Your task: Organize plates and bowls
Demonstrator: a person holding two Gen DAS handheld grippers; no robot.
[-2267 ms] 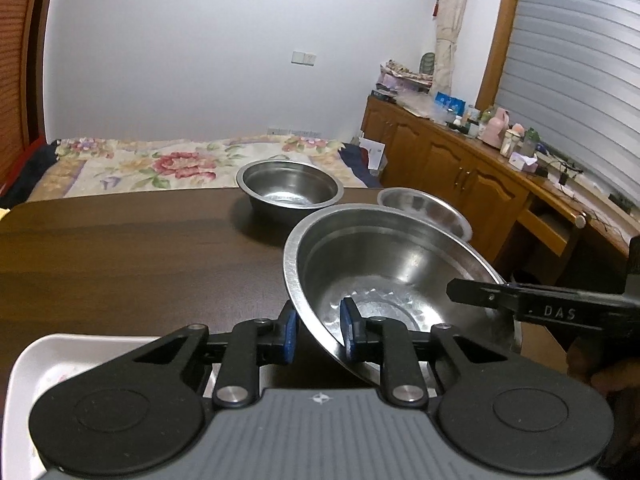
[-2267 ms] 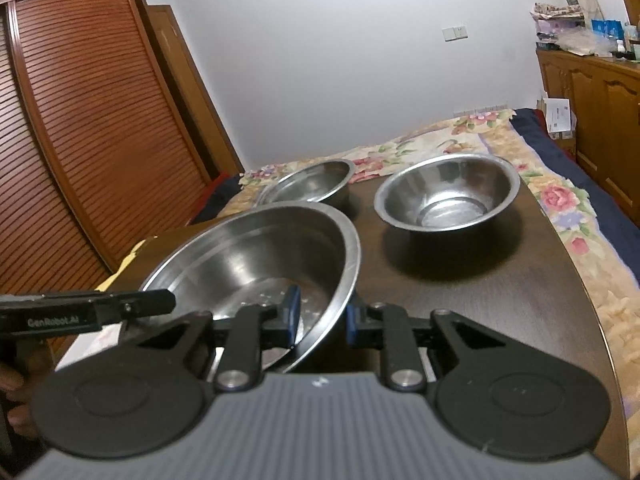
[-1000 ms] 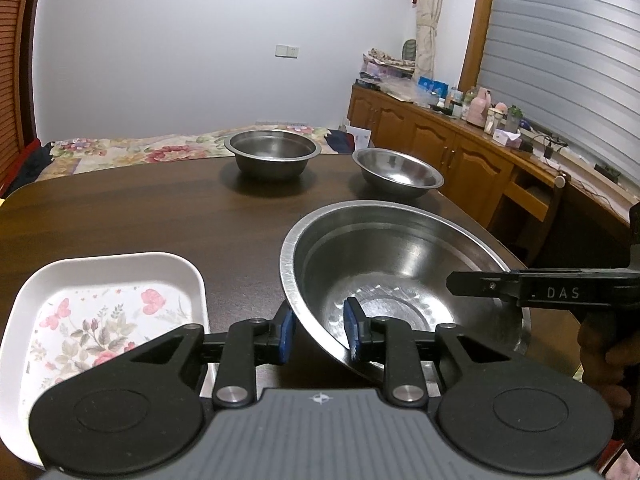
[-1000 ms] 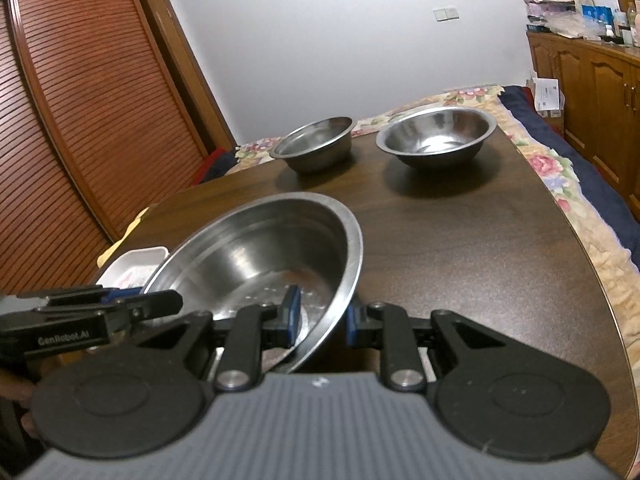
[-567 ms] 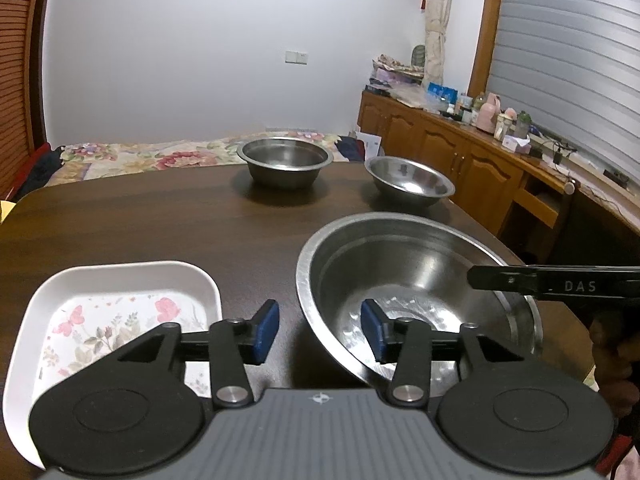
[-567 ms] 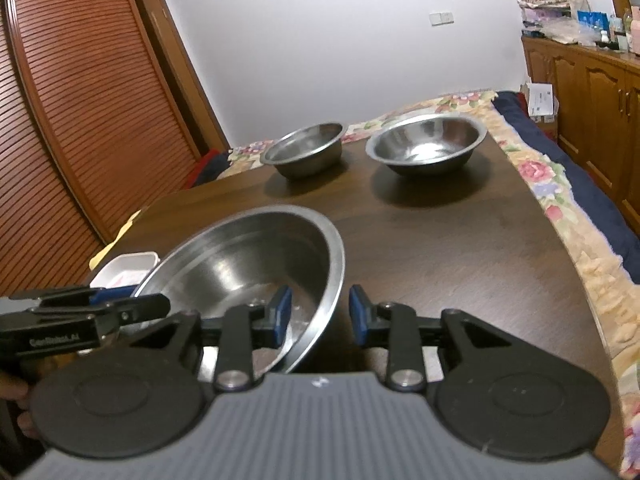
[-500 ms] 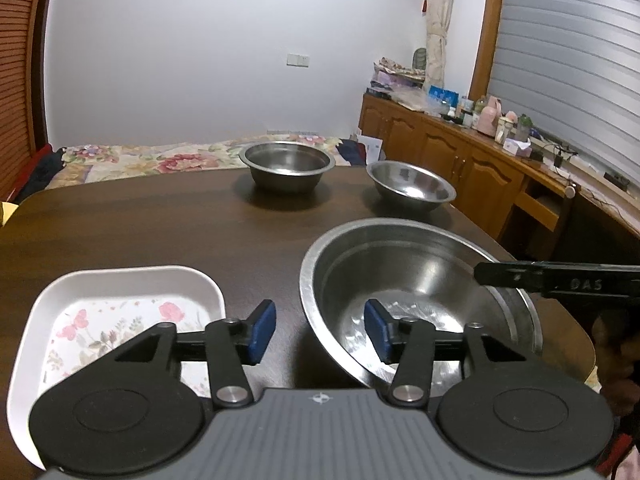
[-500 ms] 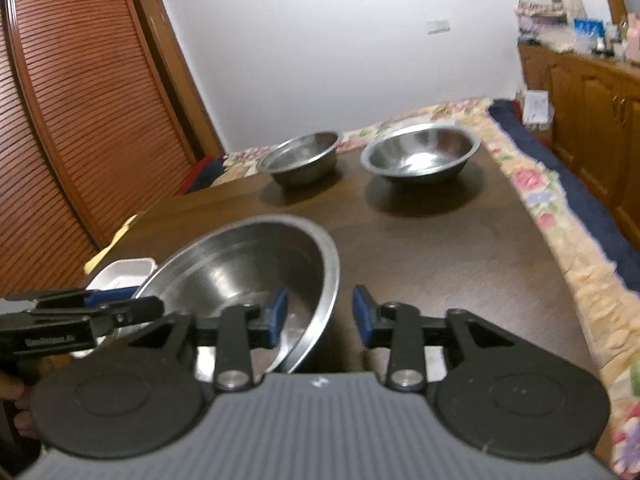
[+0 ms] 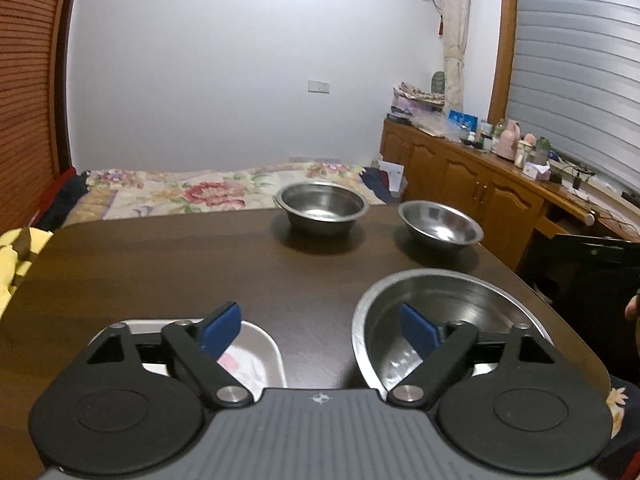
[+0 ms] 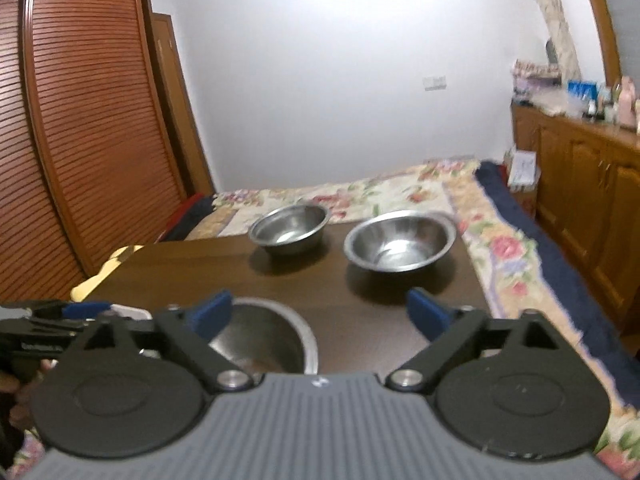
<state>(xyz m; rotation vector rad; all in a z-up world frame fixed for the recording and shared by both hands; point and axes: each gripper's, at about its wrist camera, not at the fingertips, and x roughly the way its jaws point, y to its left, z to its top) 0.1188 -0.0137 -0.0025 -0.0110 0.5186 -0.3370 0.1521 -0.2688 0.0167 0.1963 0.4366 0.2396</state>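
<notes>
A large steel bowl (image 9: 460,304) rests on the dark wooden table (image 9: 160,264) near its front right; it also shows in the right wrist view (image 10: 272,336). My left gripper (image 9: 320,326) is wide open and empty, above the gap between that bowl and a white floral plate (image 9: 256,354). My right gripper (image 10: 320,312) is wide open and empty, raised beside the large bowl's right rim. Two smaller steel bowls stand at the table's far side: a deep one (image 9: 322,208) (image 10: 290,229) and a shallow one (image 9: 440,229) (image 10: 400,245).
A bed with a floral quilt (image 9: 192,192) lies beyond the table. Wooden cabinets with clutter (image 9: 480,176) line the right wall. A slatted wardrobe (image 10: 88,128) stands on the left. The left gripper's body (image 10: 44,332) shows at the right wrist view's left edge.
Both grippers let go of the large bowl's rim, opened wide and pulled back and up. The bowl now rests on the table.
</notes>
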